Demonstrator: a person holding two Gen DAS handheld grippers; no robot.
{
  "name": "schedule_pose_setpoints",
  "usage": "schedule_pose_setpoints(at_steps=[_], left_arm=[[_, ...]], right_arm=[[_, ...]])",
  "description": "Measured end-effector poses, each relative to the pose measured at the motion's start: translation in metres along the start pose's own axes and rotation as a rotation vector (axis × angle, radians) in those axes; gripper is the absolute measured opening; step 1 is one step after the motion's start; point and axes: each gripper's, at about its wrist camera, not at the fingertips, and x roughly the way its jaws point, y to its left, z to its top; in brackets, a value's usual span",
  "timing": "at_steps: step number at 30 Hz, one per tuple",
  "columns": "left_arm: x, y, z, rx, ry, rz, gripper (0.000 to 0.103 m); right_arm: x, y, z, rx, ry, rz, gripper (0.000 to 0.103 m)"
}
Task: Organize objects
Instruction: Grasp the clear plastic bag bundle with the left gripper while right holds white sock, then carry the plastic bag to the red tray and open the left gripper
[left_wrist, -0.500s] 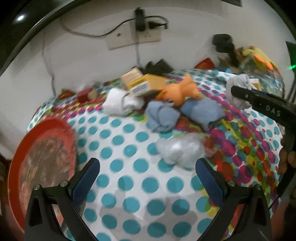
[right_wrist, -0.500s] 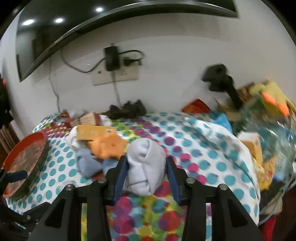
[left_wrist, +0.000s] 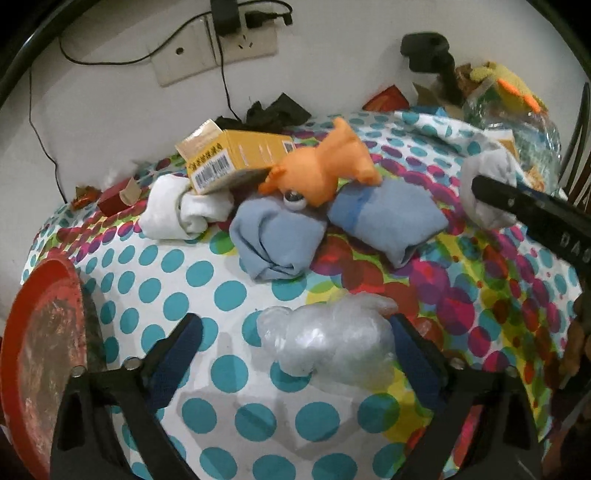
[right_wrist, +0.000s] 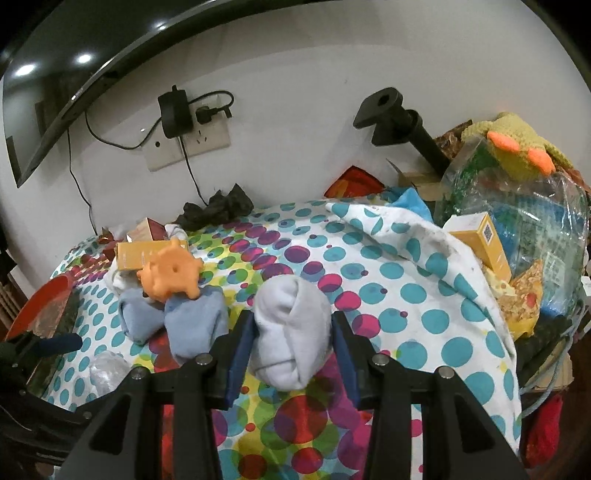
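My right gripper (right_wrist: 292, 328) is shut on a rolled grey sock (right_wrist: 291, 332) and holds it above the spotted tablecloth (right_wrist: 388, 288); the sock also shows in the left wrist view (left_wrist: 487, 192). My left gripper (left_wrist: 293, 332) is open, its fingers on either side of a crumpled clear plastic bag (left_wrist: 328, 343) on the cloth. Beyond it lie two blue sock rolls (left_wrist: 277, 243), (left_wrist: 384, 218), an orange toy (left_wrist: 325, 166), a white sock roll (left_wrist: 177, 214) and a yellow box (left_wrist: 236, 155).
A red plate (left_wrist: 40, 350) sits at the left edge. A small red box (left_wrist: 118, 197) and black cloth (left_wrist: 273, 114) lie near the wall. At the right stand a plastic bag pile (right_wrist: 517, 229), a yellow box (right_wrist: 484, 247) and a black stand (right_wrist: 402, 129).
My left gripper has moved forward, so the clear plastic bag now sits between its fingers. My right gripper still holds the grey sock, in about the same place.
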Motion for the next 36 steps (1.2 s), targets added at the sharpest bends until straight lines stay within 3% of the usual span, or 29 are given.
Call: schedule_pose_setpoints(at_steps=[4,13,22,30,36], left_arm=[[0.006,-0.001,-0.005,0.002,0.008,-0.022,0.058],[-0.005,-0.001,-0.010,-0.013,0.010,-0.028,0.055],[-0.031,0.018,-0.015,-0.048,-0.015,0.068,0.055],[-0.063,0.076,-0.025,-0.125,-0.028,0.155,0.055],[-0.082,0.150,-0.042,-0.243,-0.023,0.247,0.055]], right_arm=[[0.002,-0.001,0.001,0.006,0.004,-0.006,0.043],[0.006,0.009,0.000,-0.044,0.020,-0.046,0.043],[0.006,0.004,0.002,-0.013,0.025,-0.068,0.043],[0.007,0.004,0.003,-0.015,0.022,-0.102,0.043],[0.007,0.007,0.002,-0.030,0.020,-0.117,0.043]])
